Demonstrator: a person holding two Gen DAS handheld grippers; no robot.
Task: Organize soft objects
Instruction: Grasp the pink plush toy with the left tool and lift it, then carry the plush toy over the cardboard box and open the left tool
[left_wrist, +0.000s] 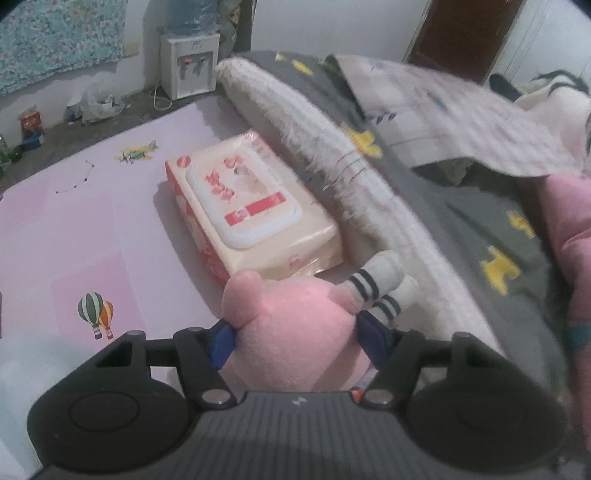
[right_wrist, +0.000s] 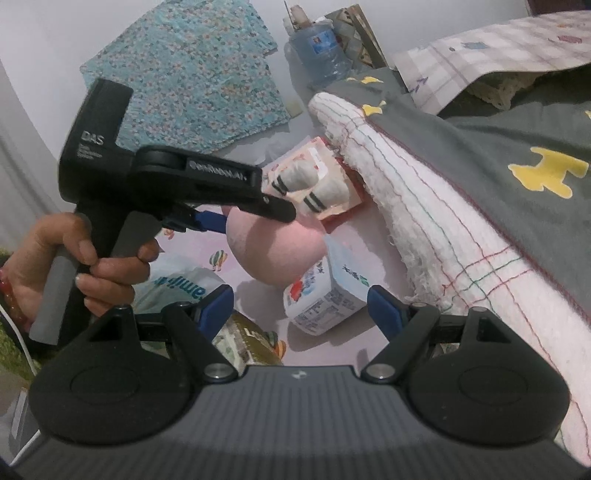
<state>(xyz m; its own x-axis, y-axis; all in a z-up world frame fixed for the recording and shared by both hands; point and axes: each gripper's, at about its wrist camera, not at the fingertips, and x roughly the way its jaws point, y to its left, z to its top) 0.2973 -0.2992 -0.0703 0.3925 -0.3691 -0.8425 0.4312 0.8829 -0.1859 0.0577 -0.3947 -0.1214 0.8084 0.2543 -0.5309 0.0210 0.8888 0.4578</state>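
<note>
The left gripper (left_wrist: 295, 338) is clamped on a pink plush toy (left_wrist: 291, 328), one blue pad (left_wrist: 221, 345) pressed into each flank of its round body. From the left wrist view the toy's long axis runs straight out along the fingers: the bulk sits between the pads, and two white legs in black-striped socks (left_wrist: 376, 291) stick out past the right pad, pointing away and a little to the right, toward the folded white towel (left_wrist: 332, 155). A rounded pink nub rises at the toy's far left side. The right wrist view shows the same toy (right_wrist: 277, 254) held clear of the mat, sock legs (right_wrist: 310, 188) aimed up toward the towel (right_wrist: 424, 206), with the left hand (right_wrist: 74, 266) wrapped around the grey handle of its gripper (right_wrist: 255, 218).

Just beyond the toy lies a cream pack of wet wipes (left_wrist: 251, 210), flat on the pink play mat (left_wrist: 74, 229), its long side parallel to the towel and nearly touching it. A grey blanket with yellow shapes (left_wrist: 480, 229) lies over the towel on the side away from the toy.

The right gripper (right_wrist: 301, 306) holds nothing, its blue pads (right_wrist: 384, 306) set wide apart. Between them, below the toy, a small white tissue pack (right_wrist: 325, 295) rests tilted on the mat (right_wrist: 332, 350). Left of the toy lies a white plastic bag with blue lettering (right_wrist: 184, 284).
</note>
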